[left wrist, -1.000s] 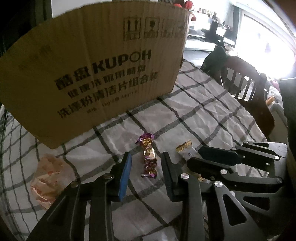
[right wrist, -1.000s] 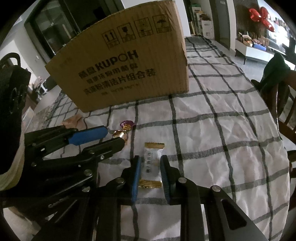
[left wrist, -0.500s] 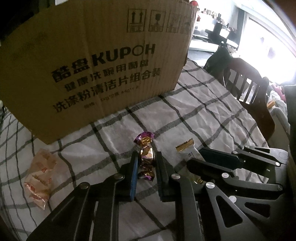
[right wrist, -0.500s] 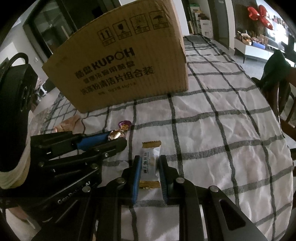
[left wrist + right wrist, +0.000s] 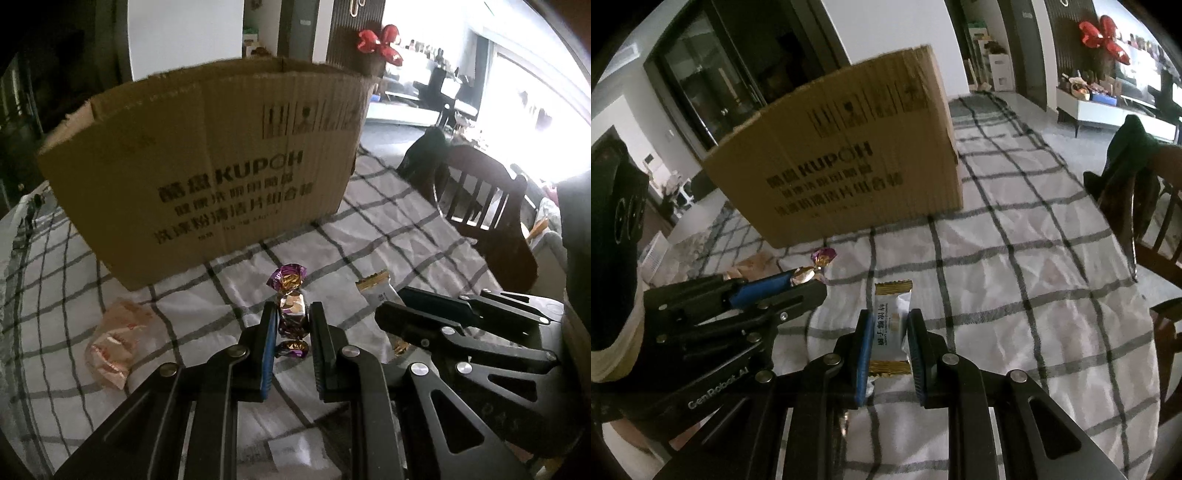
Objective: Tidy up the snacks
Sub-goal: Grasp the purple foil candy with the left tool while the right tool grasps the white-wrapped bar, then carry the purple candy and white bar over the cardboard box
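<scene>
Both grippers have risen off the checked tablecloth [image 5: 388, 236]. The left gripper [image 5: 292, 325] now clamps the purple-foil candy [image 5: 291, 314]; the right gripper [image 5: 889, 332] clamps the white snack packet [image 5: 890, 325], both lifted toward the cardboard box [image 5: 207, 177].

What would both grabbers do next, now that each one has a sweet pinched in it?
Probably raise both and carry them over the rim of the cardboard box. The left gripper is clamped on the purple-and-gold candy, the right gripper on the white snack packet. The box stands just ahead on the checked tablecloth, its top looking open.
</scene>
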### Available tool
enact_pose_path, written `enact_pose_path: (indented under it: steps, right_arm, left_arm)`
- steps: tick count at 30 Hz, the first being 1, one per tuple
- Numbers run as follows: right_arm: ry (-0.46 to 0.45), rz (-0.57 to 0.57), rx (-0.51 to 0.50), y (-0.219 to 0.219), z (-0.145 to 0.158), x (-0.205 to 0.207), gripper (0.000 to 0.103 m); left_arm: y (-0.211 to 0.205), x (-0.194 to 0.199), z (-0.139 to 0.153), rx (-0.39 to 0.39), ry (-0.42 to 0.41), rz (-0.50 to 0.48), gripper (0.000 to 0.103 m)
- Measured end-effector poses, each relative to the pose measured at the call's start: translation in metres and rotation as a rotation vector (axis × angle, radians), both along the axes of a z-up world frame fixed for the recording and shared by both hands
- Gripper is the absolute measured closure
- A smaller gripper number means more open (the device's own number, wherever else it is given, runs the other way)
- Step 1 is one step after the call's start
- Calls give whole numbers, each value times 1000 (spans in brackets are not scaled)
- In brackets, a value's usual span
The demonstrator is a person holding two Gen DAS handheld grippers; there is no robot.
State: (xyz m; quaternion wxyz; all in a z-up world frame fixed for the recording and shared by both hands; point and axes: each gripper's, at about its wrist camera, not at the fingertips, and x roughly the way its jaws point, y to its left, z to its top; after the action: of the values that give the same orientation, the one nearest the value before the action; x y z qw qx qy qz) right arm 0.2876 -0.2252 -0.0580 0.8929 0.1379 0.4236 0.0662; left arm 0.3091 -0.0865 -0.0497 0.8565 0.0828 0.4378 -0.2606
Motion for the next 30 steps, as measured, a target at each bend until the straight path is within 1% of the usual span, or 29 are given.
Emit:
enact_pose_path:
  steps: [9,18,25,30]
  right_arm:
    - [-82,3,-4,0,32,-11,82]
    - [-187,5,0,0,74,-17,82]
    - [-275,9,-1,0,107,-15,82]
    - [-327,9,-7,1,127,-7,82]
  left_arm:
    - [10,-17,37,-33,-78,27,85]
    - [17,-26,85,-70,-177,45,85]
    - [21,-28,117,-99,-260,66,85]
    - [25,-18,136,-109,-310,88,85]
